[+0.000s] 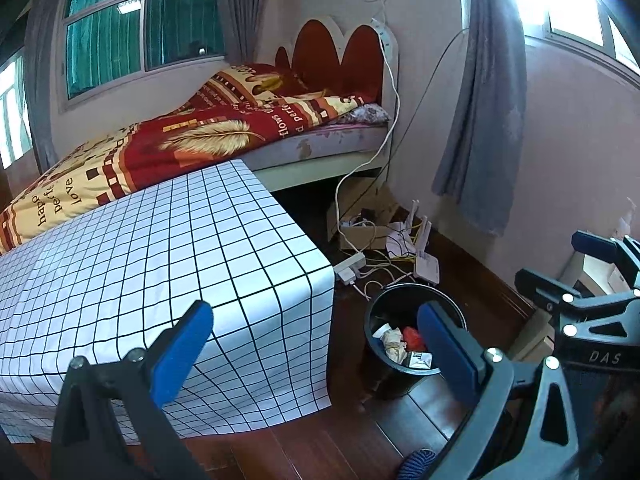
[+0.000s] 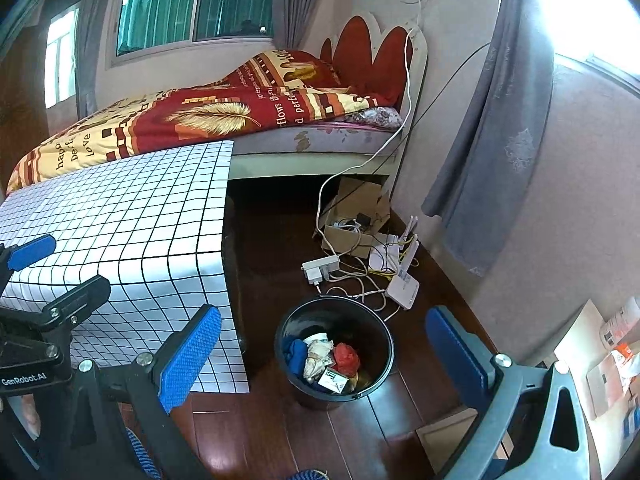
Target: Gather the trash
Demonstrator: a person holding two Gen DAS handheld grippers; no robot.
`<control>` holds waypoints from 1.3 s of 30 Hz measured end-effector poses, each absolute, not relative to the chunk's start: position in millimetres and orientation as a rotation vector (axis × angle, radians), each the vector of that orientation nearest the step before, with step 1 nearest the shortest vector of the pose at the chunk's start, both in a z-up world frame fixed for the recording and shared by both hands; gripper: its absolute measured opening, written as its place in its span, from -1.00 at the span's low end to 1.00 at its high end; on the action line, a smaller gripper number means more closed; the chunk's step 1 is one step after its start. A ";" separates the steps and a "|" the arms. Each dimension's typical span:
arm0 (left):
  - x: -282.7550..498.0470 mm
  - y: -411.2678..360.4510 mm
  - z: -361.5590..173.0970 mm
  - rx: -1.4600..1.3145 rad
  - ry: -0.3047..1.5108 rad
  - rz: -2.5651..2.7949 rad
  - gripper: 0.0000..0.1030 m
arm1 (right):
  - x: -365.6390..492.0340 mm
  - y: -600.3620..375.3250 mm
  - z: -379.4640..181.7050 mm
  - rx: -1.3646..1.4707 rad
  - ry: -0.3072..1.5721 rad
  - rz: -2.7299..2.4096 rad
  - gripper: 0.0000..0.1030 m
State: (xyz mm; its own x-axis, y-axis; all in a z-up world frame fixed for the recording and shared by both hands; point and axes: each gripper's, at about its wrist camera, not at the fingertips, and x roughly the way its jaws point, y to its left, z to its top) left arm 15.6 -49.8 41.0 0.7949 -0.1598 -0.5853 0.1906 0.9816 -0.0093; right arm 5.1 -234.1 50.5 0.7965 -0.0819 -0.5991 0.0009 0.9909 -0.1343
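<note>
One black bin point(image 2: 335, 360) on the floor, one router point(image 2: 403, 289), one power strip point(image 2: 320, 267), one cardboard box point(image 2: 352, 226), one bed point(image 2: 224, 120), two grippers.

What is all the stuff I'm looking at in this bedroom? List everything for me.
Bin: one, black, on the wooden floor beside the table.
Trash: several pieces, white, red, blue, inside the bin.
Table: one, white grid cloth, at the bed's side.
Bed: one, red headboard, under the window.
Quilt: one, red and yellow, on the bed.
Router: one, white, on the floor.
Power strip: one, white, on the floor.
Cardboard box: one, brown, by the bed.
Curtains: grey, at the windows.
Left tool: blue pads, open.
Right tool: blue pads, open.
</note>
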 end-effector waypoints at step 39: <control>10.6 -49.3 39.1 0.044 0.616 -0.220 0.99 | 1.8 -235.5 43.6 -0.118 0.659 -0.049 1.00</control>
